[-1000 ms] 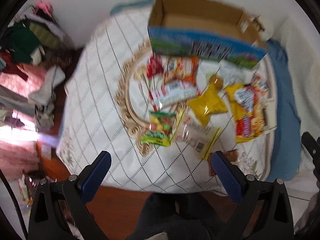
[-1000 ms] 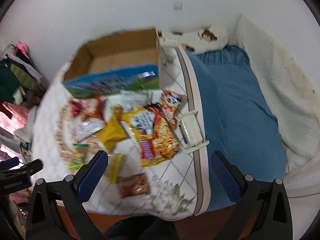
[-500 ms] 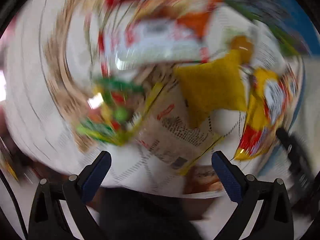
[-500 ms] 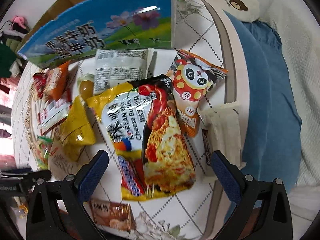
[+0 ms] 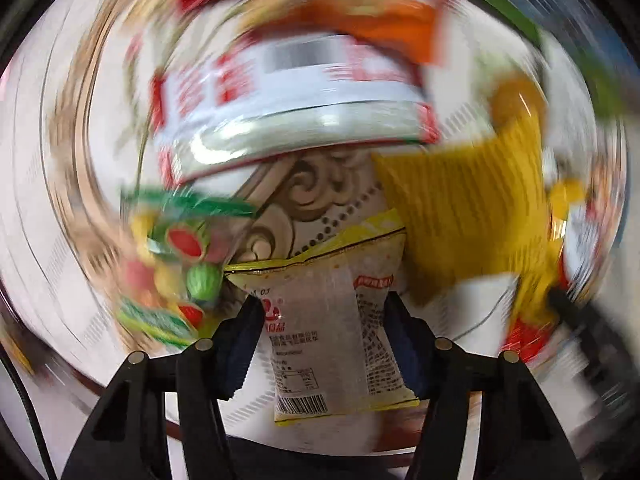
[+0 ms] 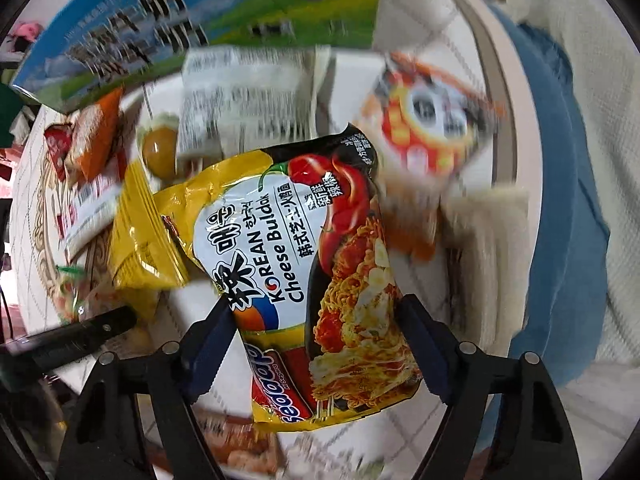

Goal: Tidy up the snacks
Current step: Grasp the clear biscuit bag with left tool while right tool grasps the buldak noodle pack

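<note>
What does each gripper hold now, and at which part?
The left gripper clamps a clear yellow-edged snack packet across its middle. The right gripper clamps the cheese noodle packet by its side edges.

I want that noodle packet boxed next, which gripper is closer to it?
Right. The right gripper has its fingers around the noodle packet; the left gripper is off to the side, around a pale packet.

Noodle packet (image 6: 320, 272) is held between the right gripper (image 6: 316, 336) fingers, near. Box (image 6: 208, 24) stands far, behind it. Ridged pouch (image 6: 140, 240) lies just left; panda packet (image 6: 428, 128) far right. Clear packet (image 5: 332, 336) sits between the left gripper (image 5: 324, 332) fingers.
</note>
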### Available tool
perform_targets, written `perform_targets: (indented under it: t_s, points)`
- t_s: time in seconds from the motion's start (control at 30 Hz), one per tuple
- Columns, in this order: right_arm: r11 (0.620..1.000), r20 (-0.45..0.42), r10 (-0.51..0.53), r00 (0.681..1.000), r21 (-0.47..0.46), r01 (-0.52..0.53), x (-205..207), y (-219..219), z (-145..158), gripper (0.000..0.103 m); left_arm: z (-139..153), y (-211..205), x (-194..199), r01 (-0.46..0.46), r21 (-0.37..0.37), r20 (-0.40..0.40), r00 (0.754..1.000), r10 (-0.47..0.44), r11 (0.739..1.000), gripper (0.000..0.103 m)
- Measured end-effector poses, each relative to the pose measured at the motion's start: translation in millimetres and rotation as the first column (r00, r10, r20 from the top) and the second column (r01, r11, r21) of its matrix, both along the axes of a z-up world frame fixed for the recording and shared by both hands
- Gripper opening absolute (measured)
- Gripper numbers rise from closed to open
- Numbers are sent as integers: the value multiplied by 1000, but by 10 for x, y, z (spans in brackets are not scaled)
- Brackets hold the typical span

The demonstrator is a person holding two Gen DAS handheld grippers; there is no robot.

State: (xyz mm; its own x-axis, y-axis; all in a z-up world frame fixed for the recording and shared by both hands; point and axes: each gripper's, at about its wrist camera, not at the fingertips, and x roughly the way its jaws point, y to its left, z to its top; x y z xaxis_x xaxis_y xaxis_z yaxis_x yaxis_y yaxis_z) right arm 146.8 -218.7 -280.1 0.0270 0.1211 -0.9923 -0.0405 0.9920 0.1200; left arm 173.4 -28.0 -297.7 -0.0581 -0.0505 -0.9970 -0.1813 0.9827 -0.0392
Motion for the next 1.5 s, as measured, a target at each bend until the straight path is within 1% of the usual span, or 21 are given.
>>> perform_targets:
  t_s: [0.07,0.1,0.13,0.2,0.3,0.33,0.4,0.47,0.5,0.57,0.63,0.7,0.8,0.9,1.03,1.07,1.13,1.2,1.33,1.43,1.5]
  points:
    - [998,-52,-26,998,52,28,-21,-3,-54,83,-8,-135,-33,125,65,4,992,-125,990,58]
    - [997,-60,-30,998,71,34,-16,0,-73,84,-24,-165,-48,157,80,2,988,-157,984,60]
    - [997,-56,-24,998,77,28,-5,4,-90,84,-48,-173,-55,170,71,-7,985,-170,983,61]
    - [998,-46,7,999,65,-4,13,20,-158,86,-205,-144,-93,143,24,-51,989,-142,989,63]
    - [998,-44,50,998,42,-48,30,123,-283,89,-265,-69,-159,56,-10,-42,997,-57,998,65]
    - [997,-41,65,997,32,-64,16,146,-318,89,-253,-34,-271,47,-10,-38,998,-48,999,66]
    - [997,-34,76,997,6,-76,8,230,-391,89,-229,-9,-314,27,-8,-26,999,-27,1000,66]
    - [1000,-36,21,999,-19,-22,18,341,-477,88,-171,34,-322,42,-5,-10,999,-42,999,61]
    - [1000,-54,-24,998,-12,24,13,320,-487,87,-170,87,-361,75,3,8,997,-75,997,56]
    - [987,-121,-145,982,54,152,-1,247,-460,84,97,-11,-240,148,29,40,988,-149,989,55]
    - [977,-143,-187,972,77,199,-5,264,-507,84,218,-89,-161,227,74,91,968,-233,971,55]
    - [986,-127,-160,979,33,166,14,367,-561,84,216,-93,-90,262,64,105,958,-267,963,57]
    - [989,-113,-145,983,-18,144,8,634,-714,87,112,-36,-48,271,5,70,960,-271,963,61]
    - [988,-122,-146,982,-65,139,-2,820,-922,89,78,-19,-39,296,-17,77,953,-294,955,72]
    - [987,-97,-142,985,-92,133,-27,1005,-1128,89,108,-186,-173,329,35,84,940,-330,944,74]
    - [987,-91,-139,986,-90,131,-107,944,-1073,88,138,-211,-201,319,37,89,943,-321,947,72]
    - [989,-76,-137,988,-75,131,-192,980,-1032,87,218,-239,-339,301,41,98,948,-304,953,54]
    - [990,-71,-135,988,-53,132,-377,1019,-994,86,290,-199,-477,285,33,101,953,-287,958,46]
    - [992,-71,-126,990,-6,126,-564,972,-891,86,530,-102,-632,231,8,102,968,-231,973,43]
    - [993,-45,-120,992,16,121,-692,985,-814,86,704,-73,-722,222,-10,115,969,-219,975,43]
    - [989,-41,-139,990,51,141,-809,851,-702,86,843,-44,-775,218,-26,130,968,-213,976,42]
